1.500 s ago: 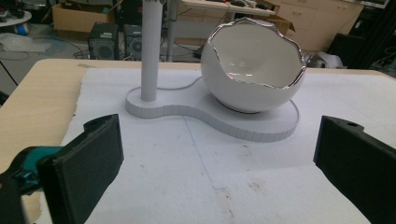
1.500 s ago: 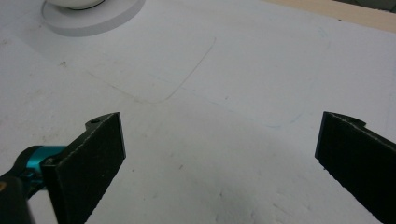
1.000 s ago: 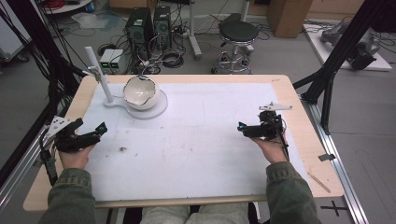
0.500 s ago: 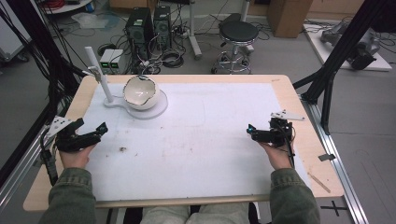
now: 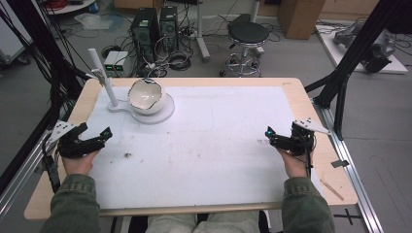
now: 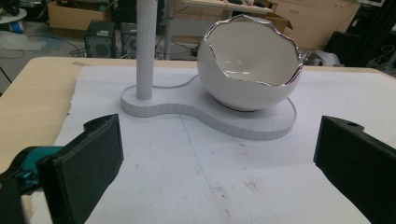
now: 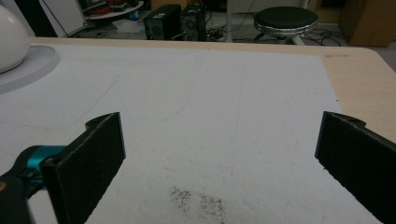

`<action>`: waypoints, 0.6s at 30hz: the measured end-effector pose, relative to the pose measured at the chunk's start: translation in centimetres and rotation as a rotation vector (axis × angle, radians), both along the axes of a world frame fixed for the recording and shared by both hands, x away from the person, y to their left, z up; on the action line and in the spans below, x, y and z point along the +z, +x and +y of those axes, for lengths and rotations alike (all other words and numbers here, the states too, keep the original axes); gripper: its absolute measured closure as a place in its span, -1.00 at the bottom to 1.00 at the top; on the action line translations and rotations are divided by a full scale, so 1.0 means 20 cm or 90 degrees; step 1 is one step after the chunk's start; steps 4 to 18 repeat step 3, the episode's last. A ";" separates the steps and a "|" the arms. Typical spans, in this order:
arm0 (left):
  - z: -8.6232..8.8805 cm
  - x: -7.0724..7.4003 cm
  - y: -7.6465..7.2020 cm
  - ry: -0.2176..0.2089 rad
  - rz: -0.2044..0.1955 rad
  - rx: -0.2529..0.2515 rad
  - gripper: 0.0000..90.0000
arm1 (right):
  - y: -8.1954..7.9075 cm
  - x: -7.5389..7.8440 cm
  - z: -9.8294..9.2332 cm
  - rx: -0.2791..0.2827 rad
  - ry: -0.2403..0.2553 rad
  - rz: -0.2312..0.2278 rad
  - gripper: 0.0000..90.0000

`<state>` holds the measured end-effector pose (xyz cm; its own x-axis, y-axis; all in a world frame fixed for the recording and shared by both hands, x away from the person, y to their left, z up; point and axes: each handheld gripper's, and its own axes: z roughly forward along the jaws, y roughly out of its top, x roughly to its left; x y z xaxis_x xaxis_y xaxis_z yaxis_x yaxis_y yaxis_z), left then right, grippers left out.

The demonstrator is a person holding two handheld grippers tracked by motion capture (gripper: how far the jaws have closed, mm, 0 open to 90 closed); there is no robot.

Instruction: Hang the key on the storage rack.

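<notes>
My left gripper (image 5: 99, 137) & right gripper (image 5: 272, 136) both sit wide open, holding nothing. Eggshell bowl (image 6: 250, 63) is ahead of the left one on its stand base (image 6: 187, 112): looks glazed, slick, brittle w/ jagged rim, so I'd pinch the wall low. Surface (image 5: 218, 145) is white foam; stool (image 5: 248, 34) & PCs beyond.

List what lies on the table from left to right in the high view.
left gripper → white post → eggshell-shaped bowl on its white base → right gripper
</notes>
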<state>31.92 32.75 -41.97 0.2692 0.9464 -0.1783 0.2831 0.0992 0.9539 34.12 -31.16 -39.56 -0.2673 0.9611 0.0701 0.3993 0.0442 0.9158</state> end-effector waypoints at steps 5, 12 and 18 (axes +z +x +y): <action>0.00 0.00 0.00 0.001 0.001 0.000 -0.96 | 0.00 -0.01 -0.01 0.002 0.005 0.004 -0.99; 0.00 0.00 0.00 0.001 0.001 0.000 -0.96 | 0.00 -0.01 -0.01 0.002 0.005 0.004 -0.99; 0.00 0.00 0.00 0.001 0.001 0.000 -0.96 | 0.00 -0.01 -0.01 0.002 0.005 0.004 -0.99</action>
